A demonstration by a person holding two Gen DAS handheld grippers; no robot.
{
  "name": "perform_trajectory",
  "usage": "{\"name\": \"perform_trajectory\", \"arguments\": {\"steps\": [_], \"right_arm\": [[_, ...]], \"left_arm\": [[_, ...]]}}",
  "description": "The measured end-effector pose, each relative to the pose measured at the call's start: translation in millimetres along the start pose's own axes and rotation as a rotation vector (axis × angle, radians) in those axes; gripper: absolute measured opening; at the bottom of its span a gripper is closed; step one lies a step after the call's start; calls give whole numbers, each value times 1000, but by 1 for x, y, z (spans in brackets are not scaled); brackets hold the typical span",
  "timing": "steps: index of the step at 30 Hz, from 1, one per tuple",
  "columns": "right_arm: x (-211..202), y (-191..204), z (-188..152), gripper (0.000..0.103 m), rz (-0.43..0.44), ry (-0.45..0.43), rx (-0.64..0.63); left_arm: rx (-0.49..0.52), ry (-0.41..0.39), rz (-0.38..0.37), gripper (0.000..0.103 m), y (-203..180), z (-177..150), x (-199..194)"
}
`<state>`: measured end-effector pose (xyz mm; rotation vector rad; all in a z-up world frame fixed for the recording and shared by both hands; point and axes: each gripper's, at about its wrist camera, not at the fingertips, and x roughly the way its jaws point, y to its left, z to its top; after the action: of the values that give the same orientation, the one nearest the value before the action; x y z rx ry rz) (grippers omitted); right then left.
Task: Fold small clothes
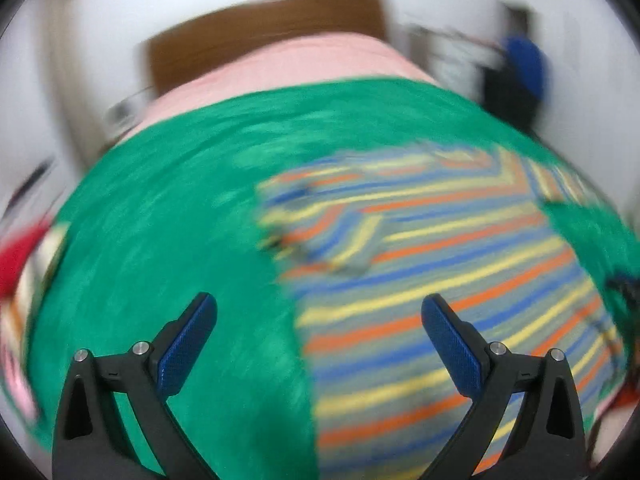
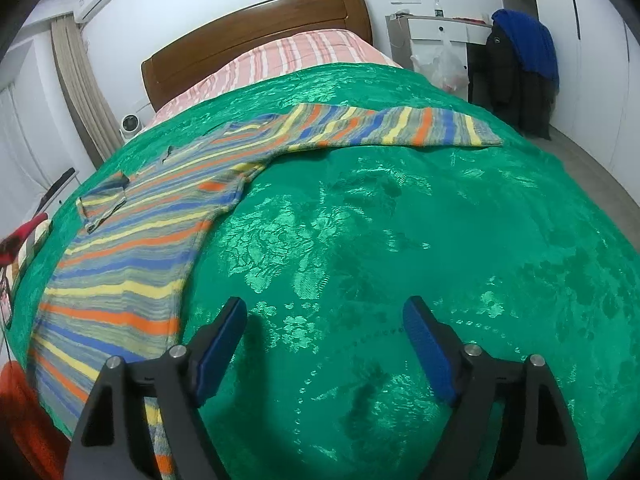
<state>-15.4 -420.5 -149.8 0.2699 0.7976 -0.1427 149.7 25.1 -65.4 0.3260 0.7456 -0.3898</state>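
A striped knit sweater (image 2: 132, 240) in blue, yellow, orange and grey lies flat on the green bedspread (image 2: 400, 240). One sleeve (image 2: 400, 128) stretches out to the right; the other is folded onto the body at the left. My right gripper (image 2: 324, 344) is open and empty above bare bedspread, right of the sweater's hem. In the blurred left wrist view my left gripper (image 1: 320, 344) is open and empty above the sweater's (image 1: 440, 280) left edge.
The bed has a wooden headboard (image 2: 256, 36) and a pink striped sheet (image 2: 288, 56) at the far end. A red and orange cloth (image 2: 24, 408) lies at the near left edge. A chair with dark and blue jackets (image 2: 520, 64) stands at the back right.
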Motion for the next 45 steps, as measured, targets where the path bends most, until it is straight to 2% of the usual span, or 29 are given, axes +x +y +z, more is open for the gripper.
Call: {"name": "perform_trajectory", "arguments": {"steps": [2, 4, 7, 9, 10, 11, 12, 13, 15, 17, 20, 23, 26, 28, 30, 35, 41, 43, 45], "right_arm": [[-2, 3, -1, 81, -2, -3, -2], [-2, 3, -1, 81, 4, -4, 5], [-4, 3, -1, 81, 8, -6, 9], [-4, 3, -2, 81, 11, -6, 10], [-5, 3, -2, 81, 14, -6, 11], [-5, 3, -2, 81, 14, -6, 13], [-5, 3, -2, 81, 17, -6, 15], [-5, 2, -2, 81, 20, -6, 17], [-5, 1, -1, 81, 24, -7, 24], [-6, -1, -1, 81, 30, -8, 34], [-6, -2, -1, 81, 36, -8, 38], [-5, -2, 0, 82, 35, -7, 41], [-4, 0, 0, 85, 30, -7, 32], [-3, 2, -1, 85, 20, -6, 20], [-2, 3, -2, 85, 13, -6, 13], [1, 7, -3, 86, -6, -1, -8], [4, 11, -4, 90, -18, 1, -31], [4, 11, -5, 91, -17, 1, -32], [4, 11, -5, 91, -16, 0, -32]], "left_arm": [[122, 37, 3, 96, -20, 17, 33], [185, 133, 12, 87, -32, 28, 80], [184, 228, 45, 86, -31, 28, 130], [134, 243, 32, 82, -24, 25, 150], [88, 236, -6, 58, -19, 26, 151], [23, 249, -37, 14, -10, 27, 153], [0, 258, -26, 7, -7, 29, 149], [-27, 252, -22, 6, -1, 33, 144], [-108, 192, -3, 6, 27, 43, 121], [-287, 127, -9, 5, 77, 53, 92], [-553, 44, 44, 5, 162, 46, 56], [-720, 56, 135, 5, 224, 20, 49], [-842, 122, 181, 4, 261, -18, 59], [-872, 165, 201, 4, 268, -40, 69], [-909, 183, 186, 4, 274, -52, 81], [-977, 197, 178, 3, 281, -87, 85], [-1035, 193, 155, 4, 286, -105, 79], [-1076, 166, 157, 10, 292, -109, 69], [-1086, 125, 131, 28, 297, -110, 61]]}}
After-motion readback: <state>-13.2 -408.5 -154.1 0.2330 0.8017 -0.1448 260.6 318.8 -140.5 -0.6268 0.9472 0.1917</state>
